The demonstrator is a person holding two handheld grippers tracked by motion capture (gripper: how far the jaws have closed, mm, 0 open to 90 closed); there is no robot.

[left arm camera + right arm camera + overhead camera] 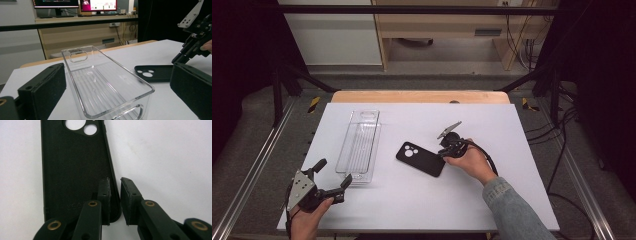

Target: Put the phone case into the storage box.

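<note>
Right tool [115, 202] is closing on the black rubbery phone case's [75, 170] edge, not yet clenched; left tool [330, 180] is waiting released beside the clear plastic bin [358, 145], case not yet binned.

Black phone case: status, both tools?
Right tool straddling black phone case edge, not clamped. Left tool open by clear plastic bin. Nothing in the way.

Both grippers are black: the left gripper [333, 179] carries a grey three-cornered plate with small holes, the right gripper [115, 202] brass-coloured rivets, a trailing black cable and, behind it, a blue denim sleeve [515, 212].
</note>
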